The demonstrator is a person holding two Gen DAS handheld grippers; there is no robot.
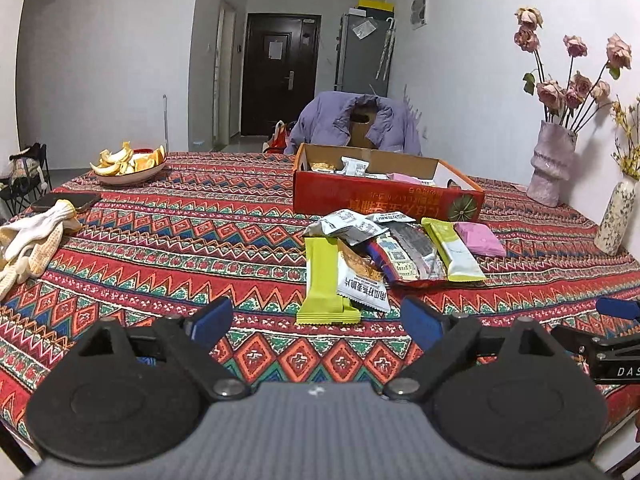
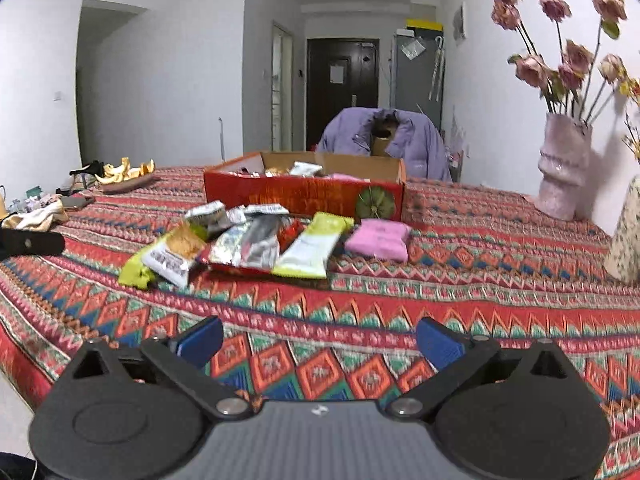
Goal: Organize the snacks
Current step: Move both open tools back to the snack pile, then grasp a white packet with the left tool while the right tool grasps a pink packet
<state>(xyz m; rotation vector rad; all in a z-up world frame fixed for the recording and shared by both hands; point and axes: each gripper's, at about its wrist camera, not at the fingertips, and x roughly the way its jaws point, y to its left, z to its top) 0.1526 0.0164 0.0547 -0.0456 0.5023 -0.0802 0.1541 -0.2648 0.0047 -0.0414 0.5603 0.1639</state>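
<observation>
A heap of snack packets lies on the patterned tablecloth before a red cardboard box [image 1: 384,196] [image 2: 304,196] that holds several packets. Nearest in the left wrist view are a green bar [image 1: 325,280] and a white packet with orange print [image 1: 360,280]. Behind them lie silver packets [image 1: 352,226], a second green bar [image 1: 452,252] [image 2: 314,246] and a pink packet [image 1: 480,239] [image 2: 378,239]. My left gripper [image 1: 318,322] stands open just short of the green bar, nothing between its fingers. My right gripper [image 2: 320,346] is open over bare cloth, well short of the heap [image 2: 240,240].
A plate of orange peel [image 1: 130,164] [image 2: 128,176], a phone [image 1: 66,202] and white gloves [image 1: 32,244] lie at the left. Vases with dried roses [image 1: 550,162] [image 2: 564,164] stand at the right. A chair draped with a purple jacket [image 1: 356,122] is behind the box.
</observation>
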